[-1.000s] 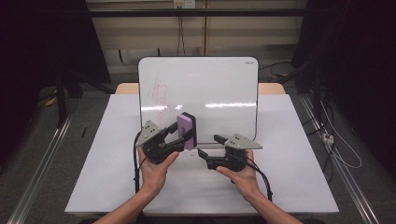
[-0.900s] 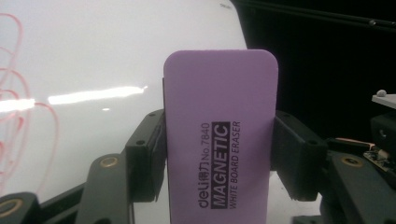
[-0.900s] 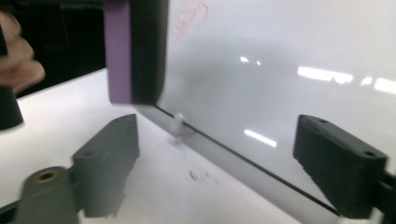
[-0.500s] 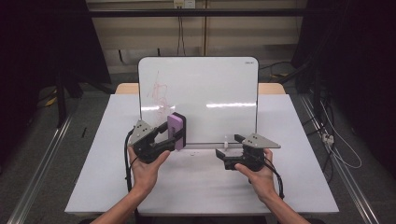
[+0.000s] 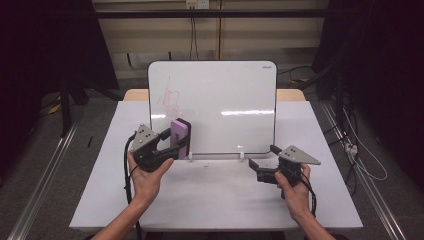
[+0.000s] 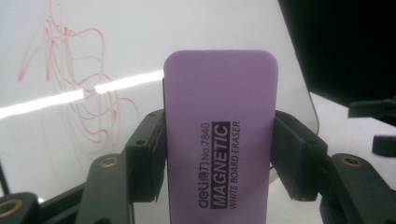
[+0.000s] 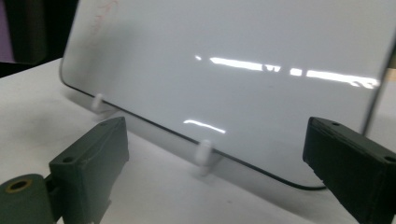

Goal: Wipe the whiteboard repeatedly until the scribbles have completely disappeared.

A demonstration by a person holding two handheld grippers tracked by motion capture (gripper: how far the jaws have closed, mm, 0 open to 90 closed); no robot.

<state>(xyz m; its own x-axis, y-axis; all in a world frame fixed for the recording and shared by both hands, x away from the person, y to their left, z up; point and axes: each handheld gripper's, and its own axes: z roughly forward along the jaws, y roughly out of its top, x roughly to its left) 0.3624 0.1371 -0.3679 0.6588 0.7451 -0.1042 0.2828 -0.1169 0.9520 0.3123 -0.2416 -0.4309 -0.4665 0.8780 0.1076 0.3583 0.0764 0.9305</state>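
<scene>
Since the earlier frames both hands have drawn apart: the left tongs (image 5: 176,142) have carried the purple eraser (image 5: 180,133) toward the whiteboard (image 5: 220,100), while the right tongs (image 5: 261,162) have slid off toward the board's lower right corner, their jaws having just been opening with nothing between them.

From the high view, the eraser stands upright, long axis roughly vertical, just before the whiteboard's lower left part. The red scribble (image 5: 169,100) lies on the board above the eraser and a little to its left, so the left hand is plainly the nearer one. Whether the eraser already touches the board cannot be told from here. The right tongs stand wide apart over the table (image 5: 220,200), near the board's right foot.

In the left gripper view, the tongs (image 6: 219,154) are clamped on the eraser (image 6: 219,140) by its long sides, printed face toward the camera. The scribble (image 6: 79,93) lies on the whiteboard (image 6: 187,23) to the eraser's left, reaching higher.

In the right gripper view, the tongs (image 7: 224,168) gape empty, facing the whiteboard (image 7: 233,93) along its bottom edge; the wipe looks to be the left hand's job.
</scene>
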